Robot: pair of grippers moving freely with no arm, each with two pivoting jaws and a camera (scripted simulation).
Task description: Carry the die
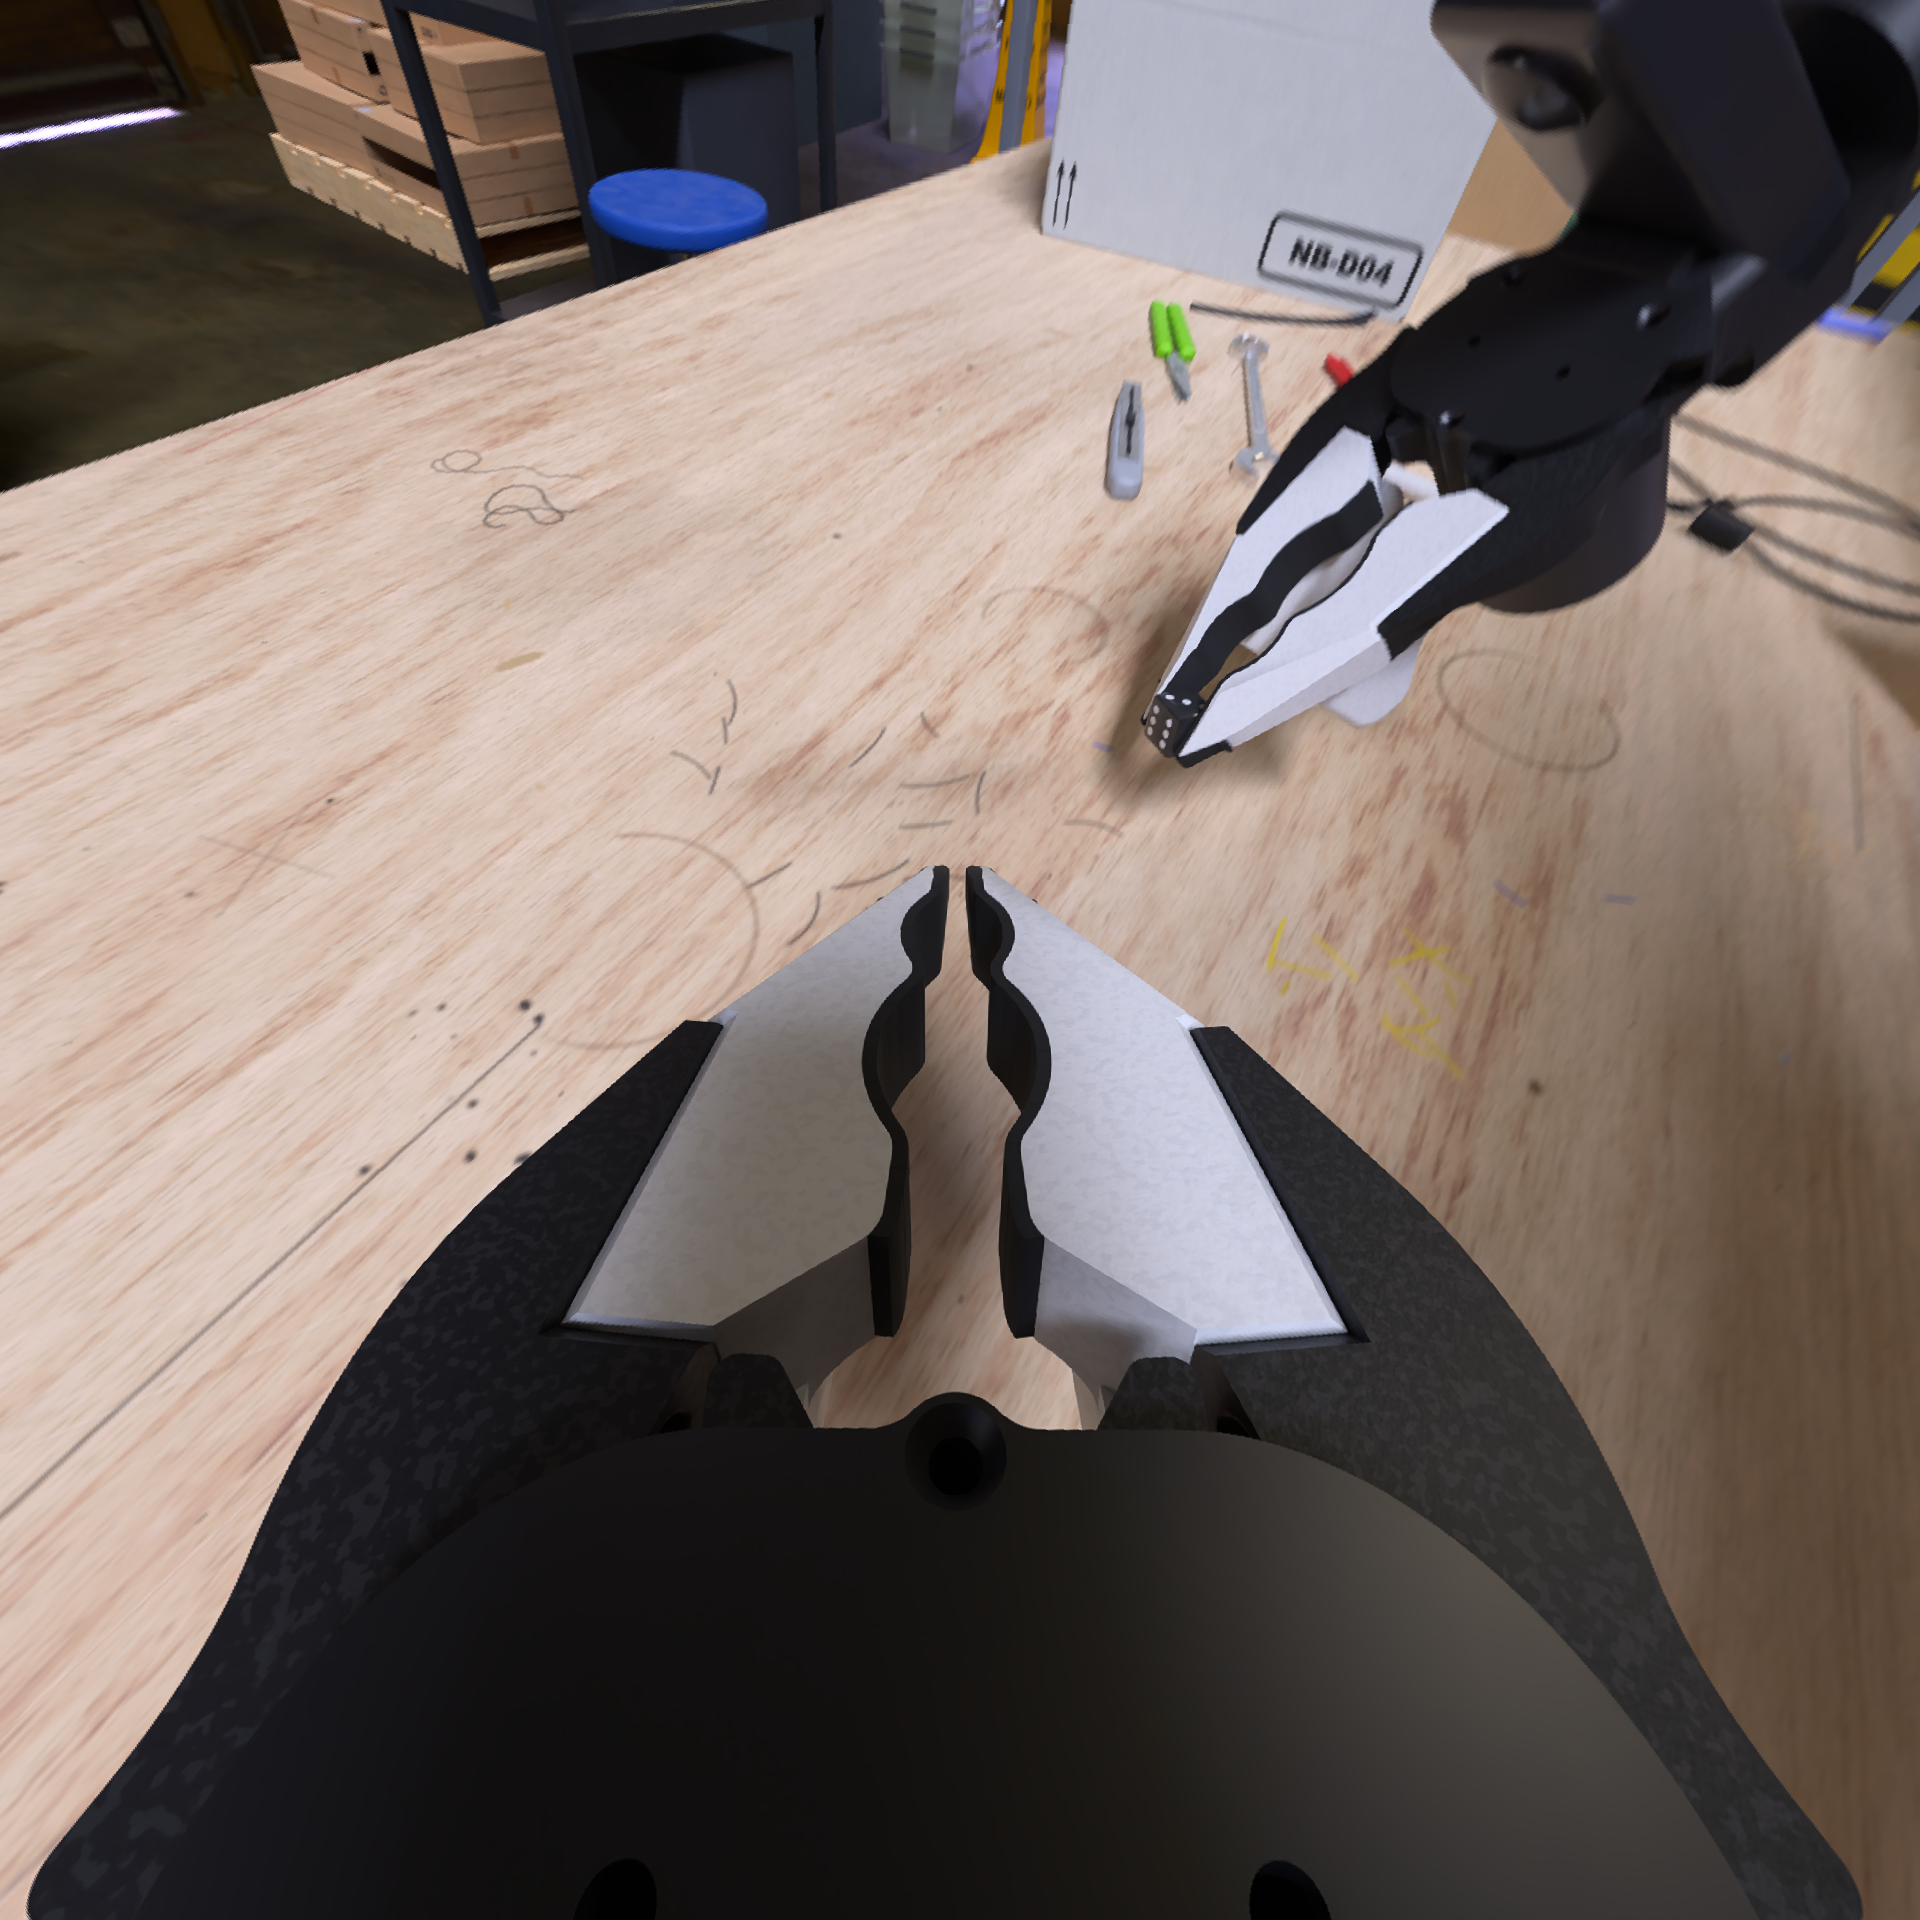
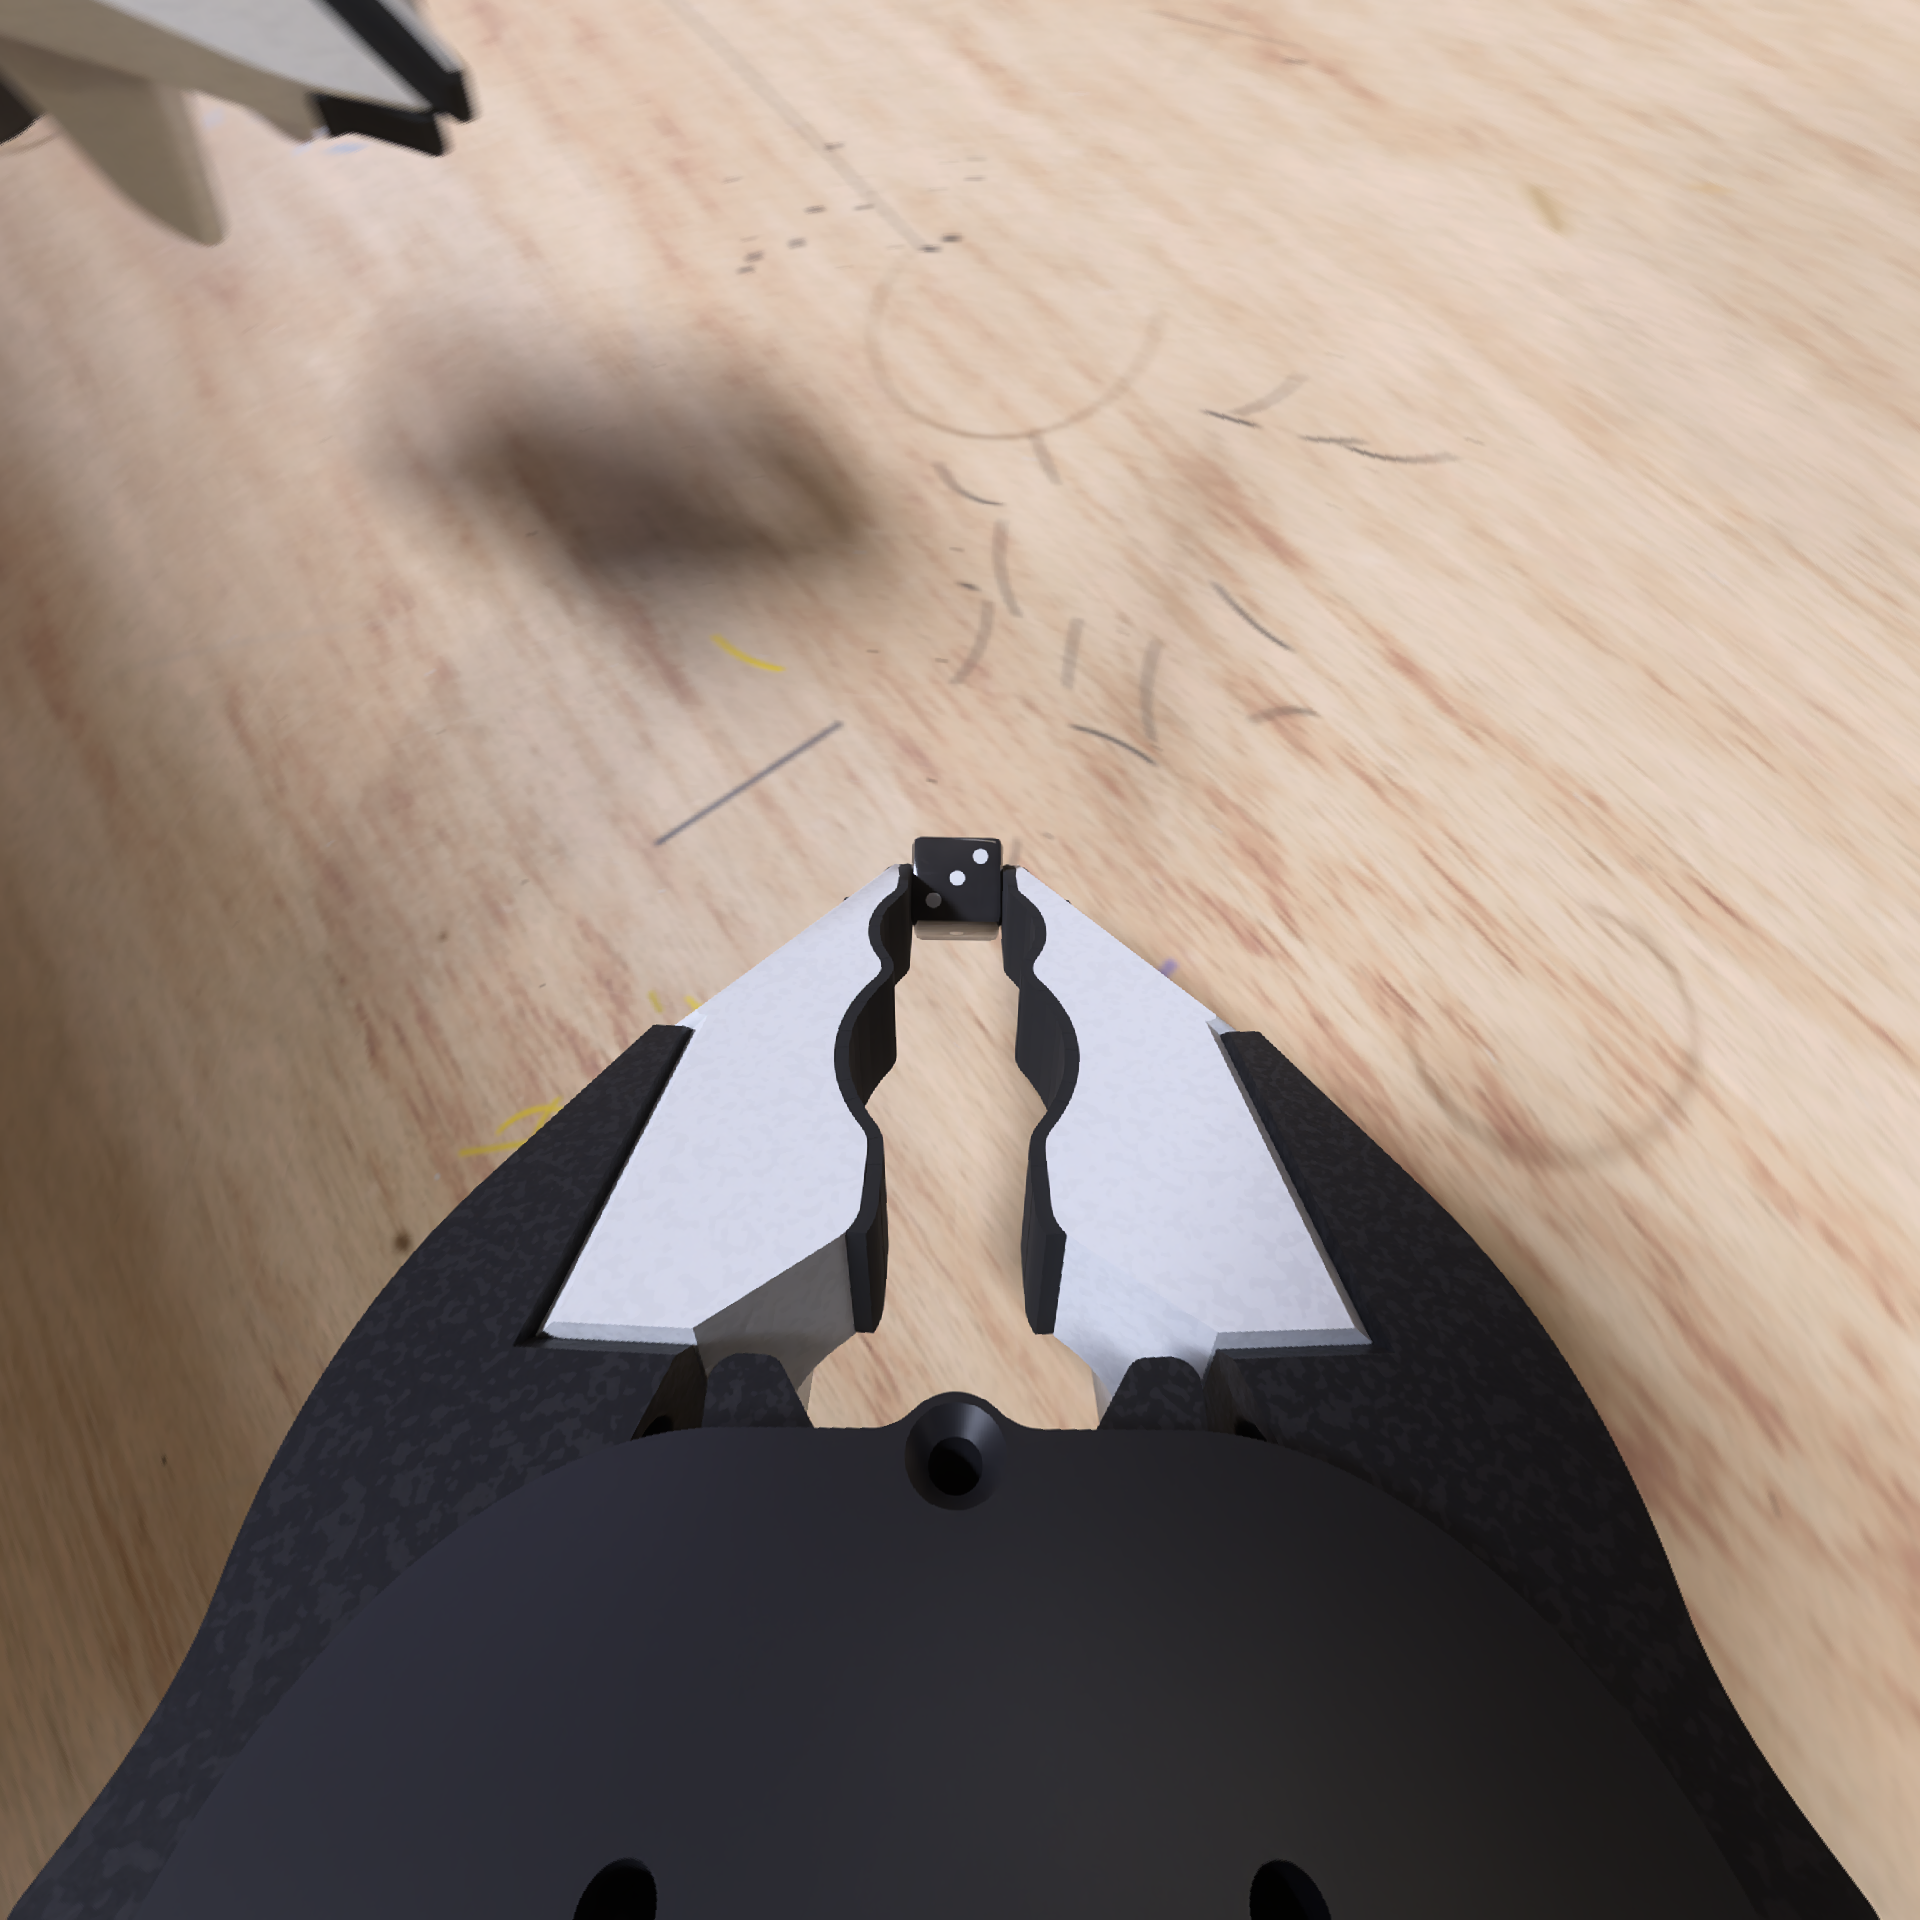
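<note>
The right gripper (image 2: 956, 883) pinches a small black die (image 2: 958, 881) with white pips between the very tips of its two fingers, above a scuffed plywood workbench (image 2: 1455, 312) marked with pencil arcs and yellow scribbles. In the left wrist view the same gripper (image 1: 1195, 727) reaches in from the upper right, angled down toward the bench, with the die (image 1: 1166, 717) clamped at its tips, just above or at the wood surface; whether it touches the bench cannot be told. The left gripper (image 1: 956, 878) hovers over the bench nearer the camera, its wavy black pads drawn almost together with only a thin slit between them and nothing held. Its white and black fingertips (image 2: 416, 94) also show at the top left corner of the right wrist view, well apart from the die. Toward the far edge of the bench lie green-handled pliers (image 1: 1172, 343), a silver wrench (image 1: 1252, 400), a grey utility knife (image 1: 1125, 442) and a small red item (image 1: 1337, 367), near a white cardboard box (image 1: 1247, 125) bearing a label. Dark cables (image 1: 1787, 488) trail across the right side. Beyond the bench stand a blue stool (image 1: 677, 206) and stacked wooden crates (image 1: 436, 114).
</note>
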